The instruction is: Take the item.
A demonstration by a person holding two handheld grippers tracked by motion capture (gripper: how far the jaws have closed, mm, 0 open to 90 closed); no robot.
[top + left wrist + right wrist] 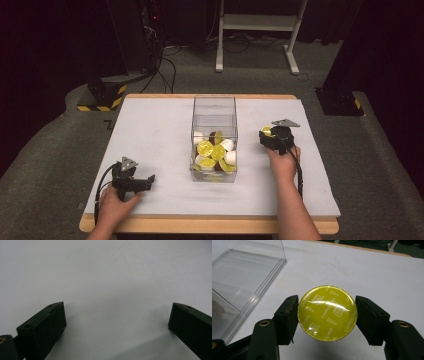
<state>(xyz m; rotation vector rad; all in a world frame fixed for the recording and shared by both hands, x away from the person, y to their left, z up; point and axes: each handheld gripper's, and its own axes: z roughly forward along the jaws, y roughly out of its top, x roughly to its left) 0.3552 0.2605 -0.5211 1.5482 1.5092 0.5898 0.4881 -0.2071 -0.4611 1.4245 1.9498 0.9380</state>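
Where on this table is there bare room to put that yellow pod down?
Bare table lies left of the clear box, from the far edge to the left tool. A narrower strip lies right of the box, around the right tool holding the yellow pod. The box's near end is crowded with pods.

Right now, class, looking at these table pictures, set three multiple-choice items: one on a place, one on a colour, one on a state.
1. Where is the clear plastic box?
A mid-table, between the hands
B on the floor
C at the left edge

2. What colour is the lid of the round coffee capsule in the right gripper?
A red
B yellow
C blue

3. How is the left gripper?
A clamped on a capsule
B open, empty
C inside the box

A: the high view shows it centred. B: yellow foil lid. C no, B: jaws apart over bare table.
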